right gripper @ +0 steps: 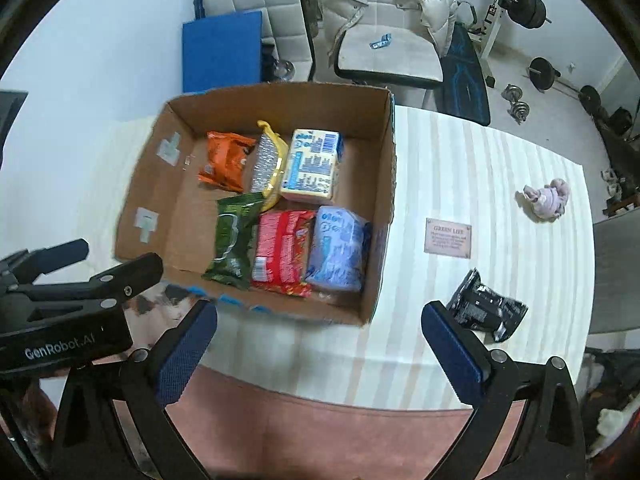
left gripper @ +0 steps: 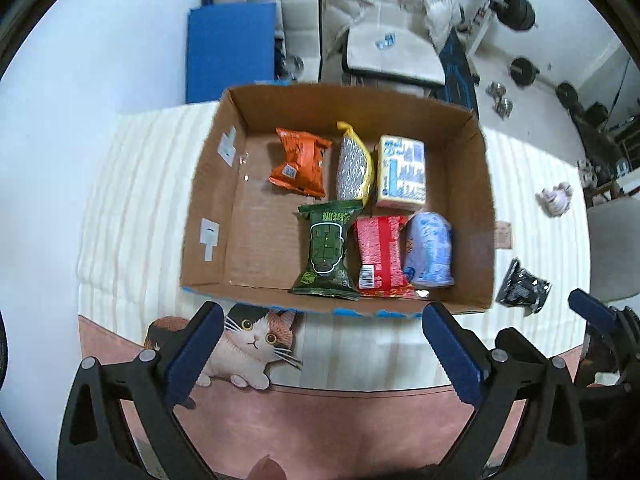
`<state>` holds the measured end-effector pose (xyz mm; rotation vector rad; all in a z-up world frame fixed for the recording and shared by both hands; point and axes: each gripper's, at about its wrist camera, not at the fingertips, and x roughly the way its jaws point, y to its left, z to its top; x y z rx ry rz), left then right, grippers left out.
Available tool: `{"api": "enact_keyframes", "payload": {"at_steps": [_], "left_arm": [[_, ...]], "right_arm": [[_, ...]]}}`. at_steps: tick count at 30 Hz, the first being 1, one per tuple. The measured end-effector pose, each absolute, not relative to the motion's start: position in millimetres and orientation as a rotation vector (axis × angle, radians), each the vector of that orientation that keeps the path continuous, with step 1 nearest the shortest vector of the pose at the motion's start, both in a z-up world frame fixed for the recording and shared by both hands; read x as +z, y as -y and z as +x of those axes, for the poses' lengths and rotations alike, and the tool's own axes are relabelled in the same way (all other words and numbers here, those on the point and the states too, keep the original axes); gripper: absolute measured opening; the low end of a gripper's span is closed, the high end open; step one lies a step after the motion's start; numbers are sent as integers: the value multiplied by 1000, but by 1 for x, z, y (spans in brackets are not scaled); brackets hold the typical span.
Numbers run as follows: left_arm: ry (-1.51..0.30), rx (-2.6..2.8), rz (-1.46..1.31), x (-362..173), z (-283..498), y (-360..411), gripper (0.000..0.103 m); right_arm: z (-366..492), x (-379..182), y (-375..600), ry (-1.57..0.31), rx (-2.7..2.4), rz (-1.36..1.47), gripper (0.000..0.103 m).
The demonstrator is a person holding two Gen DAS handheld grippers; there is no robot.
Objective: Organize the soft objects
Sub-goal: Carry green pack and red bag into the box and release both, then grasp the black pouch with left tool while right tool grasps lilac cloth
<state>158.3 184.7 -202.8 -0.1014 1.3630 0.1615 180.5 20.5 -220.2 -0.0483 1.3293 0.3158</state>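
Box: the cardboard box [right gripper: 384, 184] stands open on the striped counter [right gripper: 460, 168], its near wall just ahead of both tools, so either can drop items in from above
Packed items: six lie flat in two rows against the right wall: orange packet [left gripper: 301, 164], yellow-edged pouch [left gripper: 354, 166] and pale tissue pack [left gripper: 402, 172] at the back; green packet [left gripper: 326, 252], red packet [left gripper: 382, 256] and blue tissue pack [left gripper: 429, 250] in front
Why packed so: side by side and touching, which leaves the left half of the box floor bare for more, as I judge
Left out: a black packet [right gripper: 486, 306] lies on the counter just right of the box; a small lilac plush toy [right gripper: 548, 200] sits farther off to the right, well apart from it
Left tongs: the left tongs [left gripper: 322, 350] hang wide apart and empty, over the near counter edge by the cat picture [left gripper: 250, 344]
Right tongs: the right tongs [right gripper: 318, 346] are likewise spread and hold nothing; the right finger's pad sits next to the black packet in the view
Likely next: the black packet is nearest the right tongs, so it looks the natural next pick, with the plush after it
Care: both are soft and will squash, so a gentle squeeze across the middle should do
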Motion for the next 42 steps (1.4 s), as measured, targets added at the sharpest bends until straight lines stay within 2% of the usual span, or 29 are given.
{"api": "enact_keyframes", "payload": {"at_steps": [10, 15, 20, 24, 25, 27, 28, 30, 35, 42], "left_arm": [[-1146, 218, -72, -124, 126, -160, 102], [-1116, 173, 7, -116, 137, -118, 102], [-1307, -38, -188, -173, 164, -50, 102], [-1532, -129, -345, -265, 192, 15, 101], [-1587, -144, -397, -287, 196, 27, 99], [-1709, -154, -507, -336, 206, 55, 82], [-1752, -143, -549, -354, 209, 65, 78], [-1823, -106, -635, -390, 216, 86, 74], [-1876, 33, -787, -436, 230, 103, 72], [-1871, 220, -886, -458, 240, 110, 72]], "right_arm": [[150, -166, 17, -1224, 394, 83, 103], [147, -160, 68, -1164, 360, 156, 103], [151, -196, 158, -1261, 221, 261, 103], [150, -234, 244, -1347, 62, 303, 103], [151, -244, 264, -1365, 22, 296, 103], [155, -259, 298, -1390, -31, 274, 103], [160, -267, 315, -1407, -57, 258, 103], [169, -280, 338, -1424, -83, 238, 103], [206, -308, 380, -1452, -95, 228, 103], [282, -338, 388, -1492, -42, 234, 103]]}}
